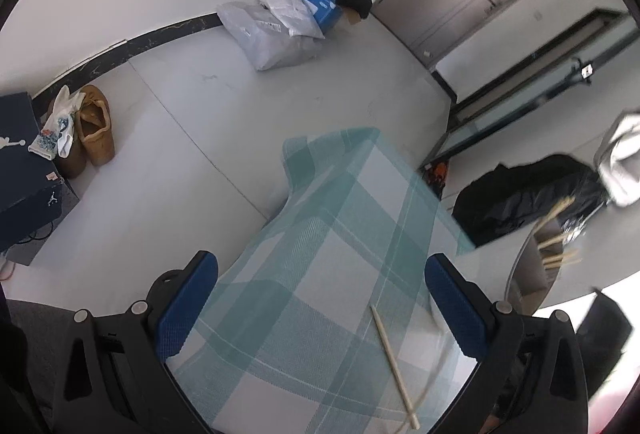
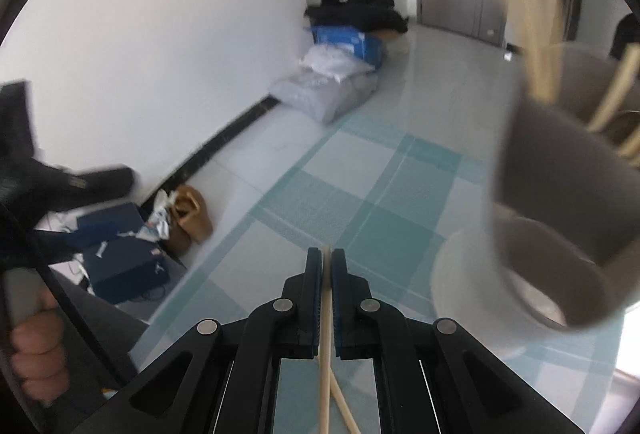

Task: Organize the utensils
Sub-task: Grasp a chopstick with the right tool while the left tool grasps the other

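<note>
My right gripper (image 2: pixel 326 258) is clamped on a chopstick (image 2: pixel 325 334) that runs back between its fingers, over the checked cloth (image 2: pixel 352 193). A second stick (image 2: pixel 346 410) crosses beneath it. To the right a blurred grey cup (image 2: pixel 560 201) holds more sticks. My left gripper (image 1: pixel 320 298) stands wide with nothing in it, above the cloth (image 1: pixel 320 258); one chopstick (image 1: pixel 394 364) lies there between its fingers.

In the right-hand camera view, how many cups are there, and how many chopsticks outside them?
Chopsticks: 2 (clamped chopstick in the right fingers, crossing chopstick beneath)
Cups: 2 (grey cup, white cup)
Total: 4
</note>
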Available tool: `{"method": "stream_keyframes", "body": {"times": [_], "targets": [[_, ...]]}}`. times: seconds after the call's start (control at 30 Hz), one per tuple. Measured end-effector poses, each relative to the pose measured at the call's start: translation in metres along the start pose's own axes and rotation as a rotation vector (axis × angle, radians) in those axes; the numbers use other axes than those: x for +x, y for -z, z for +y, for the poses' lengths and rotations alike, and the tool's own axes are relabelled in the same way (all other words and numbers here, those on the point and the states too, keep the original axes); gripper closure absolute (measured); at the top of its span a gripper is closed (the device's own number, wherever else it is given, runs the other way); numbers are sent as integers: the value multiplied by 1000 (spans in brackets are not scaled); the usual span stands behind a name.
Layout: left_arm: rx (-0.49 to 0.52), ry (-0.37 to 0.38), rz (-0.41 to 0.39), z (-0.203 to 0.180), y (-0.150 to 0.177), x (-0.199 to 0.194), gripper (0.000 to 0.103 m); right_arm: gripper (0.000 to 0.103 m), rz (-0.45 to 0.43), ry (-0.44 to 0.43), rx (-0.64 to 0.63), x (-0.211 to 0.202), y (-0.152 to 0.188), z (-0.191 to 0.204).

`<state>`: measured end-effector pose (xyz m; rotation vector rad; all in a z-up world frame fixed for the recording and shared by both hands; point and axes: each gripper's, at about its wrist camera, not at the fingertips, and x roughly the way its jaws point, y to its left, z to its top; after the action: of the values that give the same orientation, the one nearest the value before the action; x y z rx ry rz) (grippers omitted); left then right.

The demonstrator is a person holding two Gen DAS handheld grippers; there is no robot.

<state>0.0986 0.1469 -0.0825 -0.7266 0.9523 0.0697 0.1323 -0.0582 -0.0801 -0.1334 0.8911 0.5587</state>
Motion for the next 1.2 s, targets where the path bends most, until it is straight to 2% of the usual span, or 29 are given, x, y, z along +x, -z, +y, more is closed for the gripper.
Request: {"method": "stream_keyframes", "body": {"times": [0.13, 0.43, 0.57, 0.7, 0.77, 0.83, 0.87, 0.93, 1.03, 1.17, 1.2], "targets": [[51, -39, 55, -13, 12, 15, 1, 99, -66, -3, 35, -37, 9, -18], [127, -67, 180, -38, 39, 44, 2, 99, -129, -8, 87, -86, 30, -62], [158, -102, 193, -52, 48, 51, 2, 99, -168, 0, 126, -98, 39, -82], [199, -188, 194, -64, 55, 59, 4, 99, -198, -14, 178, -106, 48, -103], [190, -220, 205, -64, 57, 64, 5, 99, -211, -22, 190, -109, 52, -111], [171, -215, 220, -65, 59, 70, 7, 99, -222, -29, 199, -111, 53, -117], [188, -246, 199, -69, 60, 70, 8, 99, -228, -29, 199, -113, 53, -117], [198, -273, 211, -74, 60, 76, 12, 99, -241, -25, 201, -116, 58, -123], [248, -391, 199, -85, 66, 84, 17, 99, -256, -59, 247, -120, 60, -134], [301, -492, 196, -99, 74, 91, 31, 99, -278, -50, 242, -126, 60, -140], [301, -485, 192, -101, 75, 90, 41, 99, -285, -56, 248, -128, 60, -142]]}}
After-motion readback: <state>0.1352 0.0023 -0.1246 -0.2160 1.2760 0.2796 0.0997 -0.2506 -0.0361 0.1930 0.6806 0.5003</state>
